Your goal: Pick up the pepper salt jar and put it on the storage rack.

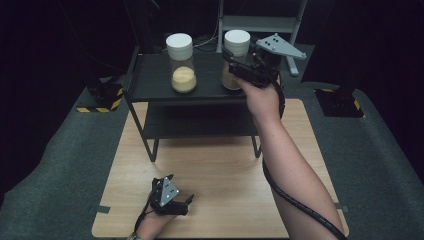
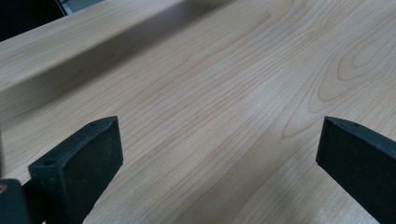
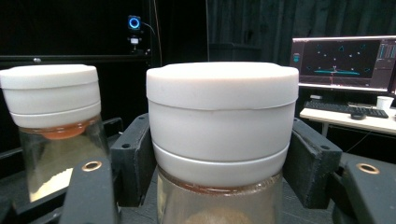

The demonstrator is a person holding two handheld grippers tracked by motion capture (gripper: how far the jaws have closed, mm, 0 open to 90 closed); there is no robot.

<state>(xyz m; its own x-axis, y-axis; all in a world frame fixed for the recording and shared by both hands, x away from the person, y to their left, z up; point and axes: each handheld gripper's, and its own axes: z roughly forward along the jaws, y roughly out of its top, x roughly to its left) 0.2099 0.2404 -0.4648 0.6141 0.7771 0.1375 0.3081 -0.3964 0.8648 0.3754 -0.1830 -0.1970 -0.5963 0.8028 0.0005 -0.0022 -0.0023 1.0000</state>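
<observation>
Two glass jars with white lids and yellowish grain inside stand on the top of a black shelf rack (image 1: 150, 80). My right gripper (image 1: 239, 69) is shut on the right jar (image 1: 236, 46). In the right gripper view its black pads (image 3: 133, 154) press on both sides of that jar's lid (image 3: 222, 116). The second jar (image 1: 181, 62) stands apart to the left (image 3: 51, 107). My left gripper (image 1: 186, 204) lies low over the wooden table (image 1: 220, 165), open, with bare wood (image 2: 210, 93) between its jaws.
The rack has a lower shelf (image 1: 200, 125) and stands at the far end of the wooden table. Dark grey cloth (image 1: 60, 165) surrounds the table. A desk with a monitor (image 3: 343, 63) and keyboard is far behind the jars.
</observation>
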